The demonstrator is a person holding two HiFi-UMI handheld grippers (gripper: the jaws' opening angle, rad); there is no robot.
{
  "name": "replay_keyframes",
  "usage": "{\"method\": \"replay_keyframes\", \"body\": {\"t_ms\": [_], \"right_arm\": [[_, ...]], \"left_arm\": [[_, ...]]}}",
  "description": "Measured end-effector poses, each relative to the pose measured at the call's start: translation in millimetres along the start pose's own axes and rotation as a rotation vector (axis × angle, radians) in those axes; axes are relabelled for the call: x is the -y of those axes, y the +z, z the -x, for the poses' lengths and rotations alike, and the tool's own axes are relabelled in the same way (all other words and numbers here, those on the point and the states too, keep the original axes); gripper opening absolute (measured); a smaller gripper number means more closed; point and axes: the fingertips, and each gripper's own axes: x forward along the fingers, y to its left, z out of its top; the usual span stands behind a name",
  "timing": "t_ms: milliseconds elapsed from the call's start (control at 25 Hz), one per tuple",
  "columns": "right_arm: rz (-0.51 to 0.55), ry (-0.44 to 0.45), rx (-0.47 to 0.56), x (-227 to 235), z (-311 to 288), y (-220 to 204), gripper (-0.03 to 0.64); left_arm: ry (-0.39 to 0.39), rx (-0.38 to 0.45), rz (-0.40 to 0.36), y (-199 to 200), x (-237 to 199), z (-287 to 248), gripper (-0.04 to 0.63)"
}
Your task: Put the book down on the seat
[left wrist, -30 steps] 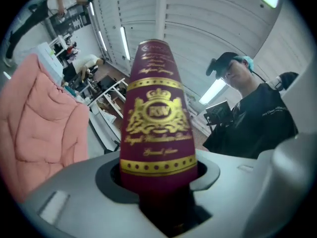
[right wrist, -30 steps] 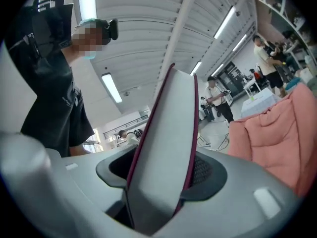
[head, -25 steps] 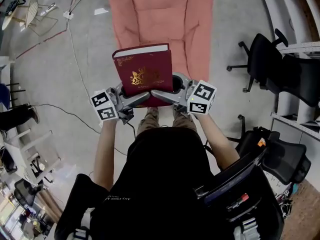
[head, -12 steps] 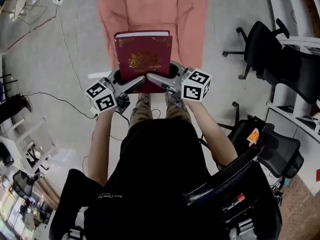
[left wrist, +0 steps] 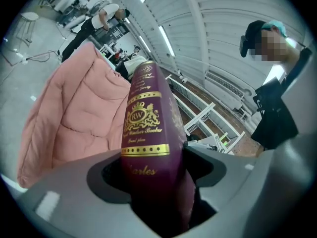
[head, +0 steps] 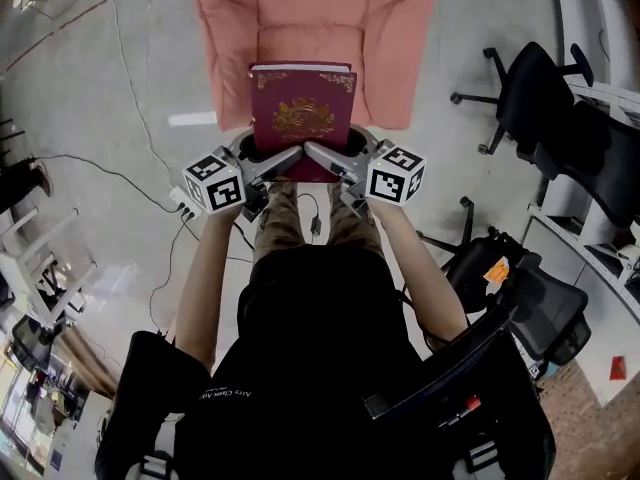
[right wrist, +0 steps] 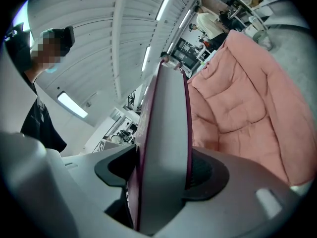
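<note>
The left gripper (head: 278, 160) and right gripper (head: 325, 154) clasp the near edge of the maroon book (head: 300, 108), spine in one, page edge in the other. Both pairs of jaws have just been widening around it. The book lies cover-up over the pink armchair (head: 300, 13) seat, touching or not I cannot tell, with black office chairs (head: 545, 103) well apart to the right.

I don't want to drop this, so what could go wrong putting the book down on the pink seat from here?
1. The left gripper and right gripper hold the book only by its near edge. Their jaws have just been opening with the book between them, so it may slip out and tip early.
2. The seat looks soft and quilted, so the book could land crooked or slide off the front.
</note>
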Motion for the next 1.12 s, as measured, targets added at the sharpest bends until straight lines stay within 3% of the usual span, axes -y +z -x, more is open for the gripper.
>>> {"method": "replay_keyframes", "body": {"t_ms": [240, 560, 1120], "right_arm": [[0.005, -0.049, -0.022, 30.7, -14.7, -27.5, 0.324], [-0.043, -0.089, -0.042, 95.2, -22.8, -76.2, 0.325], [-0.023, -0.173, -0.032, 186.1, -30.9, -114.8, 0.327]], "left_arm": [[-0.017, -0.015, -0.007, -25.9, -34.4, -2.9, 0.336], [-0.019, -0.05, 0.089, -83.0, -90.1, -28.2, 0.337], [-0.047, -0.122, 0.039, -135.2, -162.3, -77.3, 0.345]]}}
